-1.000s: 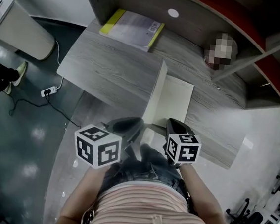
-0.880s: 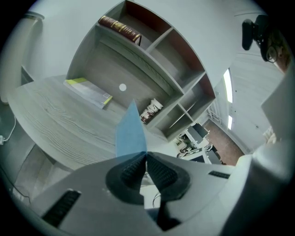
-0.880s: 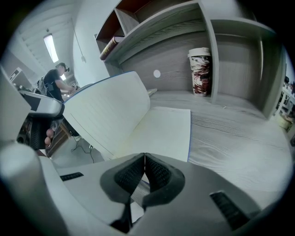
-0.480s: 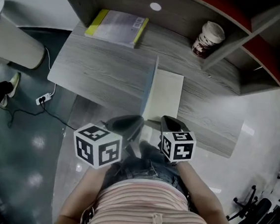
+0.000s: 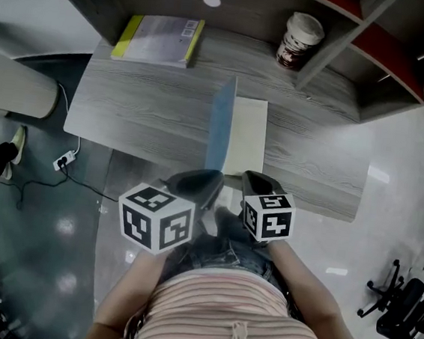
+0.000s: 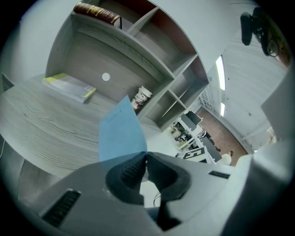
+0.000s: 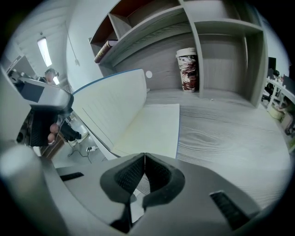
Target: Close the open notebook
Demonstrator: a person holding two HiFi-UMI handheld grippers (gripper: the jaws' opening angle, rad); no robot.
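left gripper point(image 6: 145, 156): jaws clenched, tips pinching the near upper corner of the blue cover point(image 5: 220, 121) of the blue-covered notebook with cream pages point(image 5: 247, 135). the cover's blue outer face fills the left of the left gripper view, just beyond the jaws.

right gripper point(image 7: 144, 156): jaws pressed together, nothing between them. it sits over the near edge of the grey wood-grain desk point(image 5: 143, 112), just near of the notebook's flat page. the marker cubes of both grippers are side by side in the head view.

notebook position: centre of the desk, at its near edge, spine running near to far. it is half open. the right-hand cream page lies flat on the desk. the cover and its inner leaf stand roughly upright from the spine. in the right gripper view the leaf leans left, away from the flat page.

other items: a thin book with a yellow edge point(image 5: 156, 39) lies flat at the far left of the desk, well apart from the notebook. a patterned paper cup with a white lid point(image 5: 295, 40) stands upright at the far right, against the grey shelf unit point(image 7: 198, 27).
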